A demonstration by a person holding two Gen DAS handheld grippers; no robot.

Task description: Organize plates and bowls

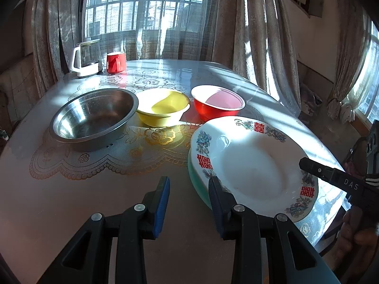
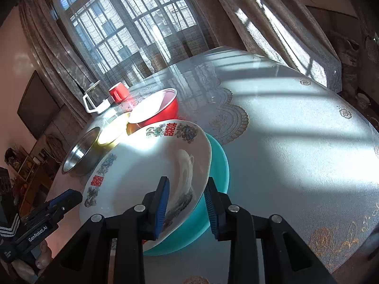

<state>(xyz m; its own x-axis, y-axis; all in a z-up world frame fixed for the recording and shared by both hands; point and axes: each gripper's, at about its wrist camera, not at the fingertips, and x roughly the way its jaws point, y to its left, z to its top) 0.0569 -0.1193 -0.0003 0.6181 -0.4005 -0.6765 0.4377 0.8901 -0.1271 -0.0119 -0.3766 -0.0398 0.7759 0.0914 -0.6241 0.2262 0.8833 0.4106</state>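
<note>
A white plate (image 1: pixel 251 165) with flowers and red characters rests on a teal plate (image 1: pixel 200 189) at the table's near right. Behind them stand a steel bowl (image 1: pixel 94 116), a yellow bowl (image 1: pixel 163 108) and a red bowl (image 1: pixel 218 104) in a row. My left gripper (image 1: pixel 189 179) is open and empty over bare table, its right finger beside the teal rim. My right gripper (image 2: pixel 187 179) straddles the near rim of the white plate (image 2: pixel 146 165) and teal plate (image 2: pixel 218 165). Its pads stand off the rim, so it is open.
A glass kettle (image 1: pixel 86 59) and a red mug (image 1: pixel 115 62) stand at the table's far left corner. A lace-patterned mat (image 1: pixel 113 161) covers the table under the bowls. Curtains and a barred window lie behind. Part of a hand (image 1: pixel 355 227) shows at the right edge.
</note>
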